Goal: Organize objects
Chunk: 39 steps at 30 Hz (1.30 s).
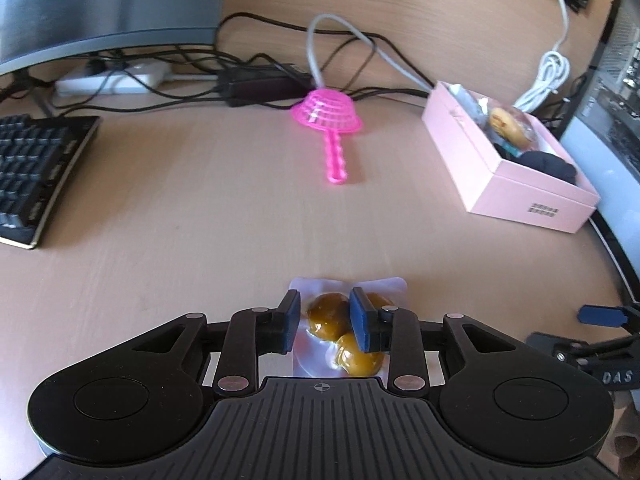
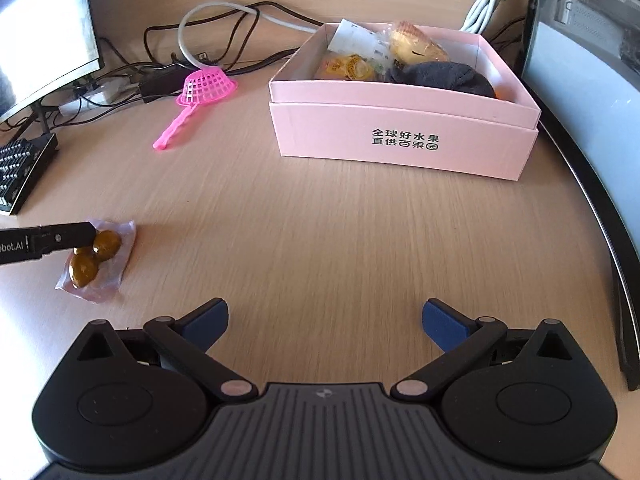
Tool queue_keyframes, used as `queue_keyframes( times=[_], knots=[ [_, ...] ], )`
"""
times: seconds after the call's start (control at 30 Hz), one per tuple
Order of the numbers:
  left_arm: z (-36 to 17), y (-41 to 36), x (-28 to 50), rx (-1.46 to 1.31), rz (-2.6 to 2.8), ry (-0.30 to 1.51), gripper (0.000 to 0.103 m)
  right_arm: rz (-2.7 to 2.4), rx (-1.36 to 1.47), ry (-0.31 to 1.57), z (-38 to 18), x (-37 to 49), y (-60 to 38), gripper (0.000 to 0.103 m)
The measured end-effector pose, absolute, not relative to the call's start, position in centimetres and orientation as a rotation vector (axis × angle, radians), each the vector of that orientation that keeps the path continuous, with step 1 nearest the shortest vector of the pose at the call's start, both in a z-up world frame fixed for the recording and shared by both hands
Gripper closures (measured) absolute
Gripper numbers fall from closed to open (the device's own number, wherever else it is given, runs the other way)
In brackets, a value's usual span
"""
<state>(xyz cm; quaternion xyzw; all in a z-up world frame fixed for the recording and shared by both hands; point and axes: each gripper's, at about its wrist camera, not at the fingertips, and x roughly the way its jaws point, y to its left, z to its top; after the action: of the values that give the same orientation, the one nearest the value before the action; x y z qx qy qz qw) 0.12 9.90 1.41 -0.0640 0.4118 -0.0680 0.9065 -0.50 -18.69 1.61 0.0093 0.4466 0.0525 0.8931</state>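
Note:
A clear packet of brown round snacks (image 1: 340, 328) lies on the wooden desk. My left gripper (image 1: 325, 322) is shut on the packet, its blue pads on either side of one brown ball. The packet also shows in the right wrist view (image 2: 98, 258), with a left finger (image 2: 60, 238) over it. A pink toy strainer (image 1: 330, 128) lies further back; it also shows in the right wrist view (image 2: 200, 96). An open pink box (image 2: 400, 120) holds several snacks and a dark cloth. My right gripper (image 2: 325, 326) is open and empty above the desk.
A black keyboard (image 1: 36, 176) is at the left. A monitor (image 1: 100, 4) stands behind it. Cables and a power strip (image 1: 116, 76) run along the back. A dark computer case (image 2: 588, 80) stands at the right, beside the desk's curved edge.

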Motion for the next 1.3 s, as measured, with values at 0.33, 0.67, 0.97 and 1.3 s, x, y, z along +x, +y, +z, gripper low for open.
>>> queue_keyframes(
  times=[0.33,0.67,0.97,1.3],
  knots=[
    [3.0,14.1,-1.6,-0.215,-0.034,0.811,0.073,0.175,-0.066,0.991,1.8,0.8,-17.4,0.0],
    [5.4,18.7,-5.3,-0.274,-0.058,0.795,0.073,0.311,-0.133,0.738,6.0,10.4,-8.6,0.0],
    [4.4,19.9,-8.3,-0.279,-0.066,0.865,0.073,0.234,-0.105,0.8,4.4,23.2,-2.8,0.0],
    [4.2,20.0,-7.5,-0.268,-0.089,0.88,0.073,0.23,-0.087,0.884,3.3,23.9,-1.8,0.038]
  ],
)
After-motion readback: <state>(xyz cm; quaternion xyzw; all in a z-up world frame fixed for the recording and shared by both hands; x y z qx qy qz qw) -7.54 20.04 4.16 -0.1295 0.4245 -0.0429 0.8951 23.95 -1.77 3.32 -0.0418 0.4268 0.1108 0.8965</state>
